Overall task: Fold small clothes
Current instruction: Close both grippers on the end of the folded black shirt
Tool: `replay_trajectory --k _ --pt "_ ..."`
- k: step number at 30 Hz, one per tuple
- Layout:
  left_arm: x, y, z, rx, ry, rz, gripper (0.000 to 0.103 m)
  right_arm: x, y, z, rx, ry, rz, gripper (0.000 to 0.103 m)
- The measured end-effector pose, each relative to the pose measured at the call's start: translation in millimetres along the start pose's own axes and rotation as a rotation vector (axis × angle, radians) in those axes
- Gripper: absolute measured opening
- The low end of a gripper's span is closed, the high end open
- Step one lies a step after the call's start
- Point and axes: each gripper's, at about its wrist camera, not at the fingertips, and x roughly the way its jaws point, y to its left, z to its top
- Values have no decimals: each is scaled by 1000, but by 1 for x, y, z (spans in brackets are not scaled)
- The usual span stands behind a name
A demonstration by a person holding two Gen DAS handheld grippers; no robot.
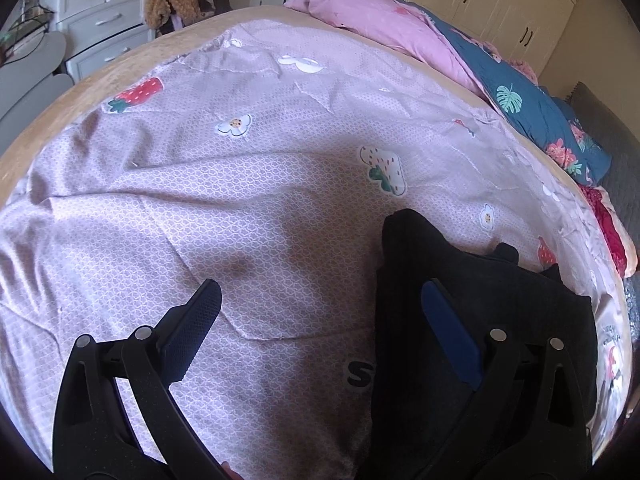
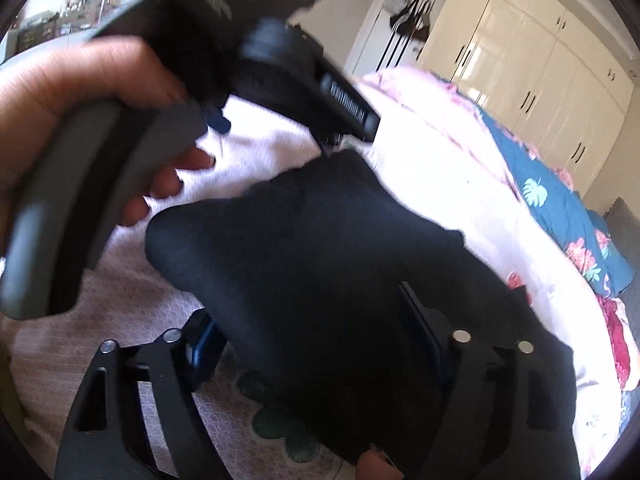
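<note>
Black garment (image 1: 460,320) lies bunched on lilac bedsheet (image 1: 240,200). Left gripper (image 1: 320,308) jaws spread wide, one finger resting on garment. Right gripper (image 2: 316,344) jaws straddle garment; grip unclear through blur.

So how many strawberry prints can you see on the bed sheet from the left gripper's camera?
3 clear ones on the sheet: a red strawberry far left, a white one mid-sheet, a small red one at the right edge. The black garment may hide others.
</note>
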Motion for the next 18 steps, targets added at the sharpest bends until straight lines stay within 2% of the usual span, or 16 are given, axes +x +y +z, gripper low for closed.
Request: replay_trajectory --k 2,3,5,7,11,18 --pt "0 -1 0 -1 3 -18 94 -7 -2 0 -2 -35 -6 58" --pt "-1 -2 0 1 5 -22 94 -10 -5 0 1 -45 -3 54" --pt "-1 -4 -1 2 5 -24 94 -15 -8 -1 11 -65 9 32" --pt "0 -5 -2 -3 14 -44 94 -19 -10 -2 15 -79 22 18" --pt "4 -11 -4 -3 39 -84 94 -23 -14 -5 3 -96 15 13" --pt "7 -29 -13 13 55 -163 93 -37 -13 -10 26 -127 -3 11"
